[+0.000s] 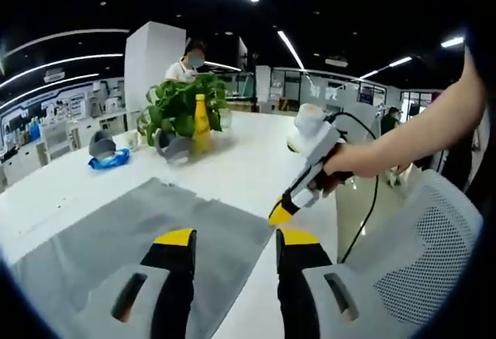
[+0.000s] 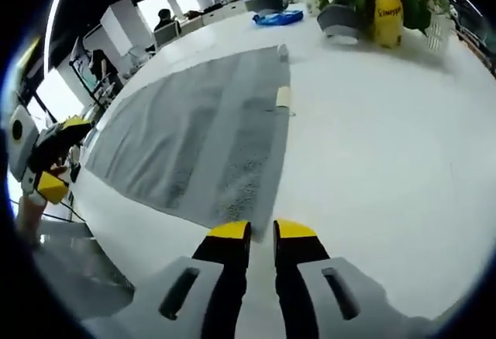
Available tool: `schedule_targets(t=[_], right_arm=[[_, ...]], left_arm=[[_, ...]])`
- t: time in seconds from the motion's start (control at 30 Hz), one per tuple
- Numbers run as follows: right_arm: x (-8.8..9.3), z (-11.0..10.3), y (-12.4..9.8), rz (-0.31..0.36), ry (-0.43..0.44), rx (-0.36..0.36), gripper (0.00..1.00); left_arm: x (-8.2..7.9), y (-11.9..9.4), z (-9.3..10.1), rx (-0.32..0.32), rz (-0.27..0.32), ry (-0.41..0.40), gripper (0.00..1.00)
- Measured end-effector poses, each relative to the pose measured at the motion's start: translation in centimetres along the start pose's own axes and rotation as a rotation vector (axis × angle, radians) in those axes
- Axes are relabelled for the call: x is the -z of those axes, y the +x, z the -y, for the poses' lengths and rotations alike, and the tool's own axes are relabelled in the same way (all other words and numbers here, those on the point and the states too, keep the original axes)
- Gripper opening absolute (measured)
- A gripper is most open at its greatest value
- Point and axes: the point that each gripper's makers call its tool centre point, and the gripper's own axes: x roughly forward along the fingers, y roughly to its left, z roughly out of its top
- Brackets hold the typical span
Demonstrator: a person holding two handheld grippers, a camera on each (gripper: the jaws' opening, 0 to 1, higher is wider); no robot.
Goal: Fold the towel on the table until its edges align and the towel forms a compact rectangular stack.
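While empty, both claws (image 1: pixel 232 236) (image 2: pixel 262 230) gape above towel (image 2: pixel 201 133).

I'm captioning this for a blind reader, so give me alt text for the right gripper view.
A grey towel lies flat and unfolded on a white table, with the right tongs open just off its near edge. The left tongs wait at the far left; a yellow bottle stands beyond.

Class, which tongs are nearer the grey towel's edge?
Right. The right tongs almost touch the towel at its edge; the left tongs hover above another edge.
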Motion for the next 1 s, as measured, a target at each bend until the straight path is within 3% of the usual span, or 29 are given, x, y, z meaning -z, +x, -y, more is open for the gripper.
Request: schedule_targets(t=[0.23,0.47,0.73,1.0], right_arm=[[-0.7,-0.9,-0.6,0.047,0.081,-0.051,0.0],[-4.7,-4.6,-3.6,0.198,0.123,-0.187,0.0],[-7.6,-9.7,-4.9,0.235,0.032,-0.284,0.0],[-9.8,-15.2,-5.3,0.247,-0.038,-0.393,0.0]], left_arm=[[1.0,0.5,0.7,0.018,-0.036,0.014,0.41],[0.6,0.8,1.5,0.028,-0.019,0.049,0.32],[-0.1,0.6,1.6,0.018,0.0,0.113,0.25],[-2.0,-0.4,-0.6,-0.087,0.068,0.155,0.22]])
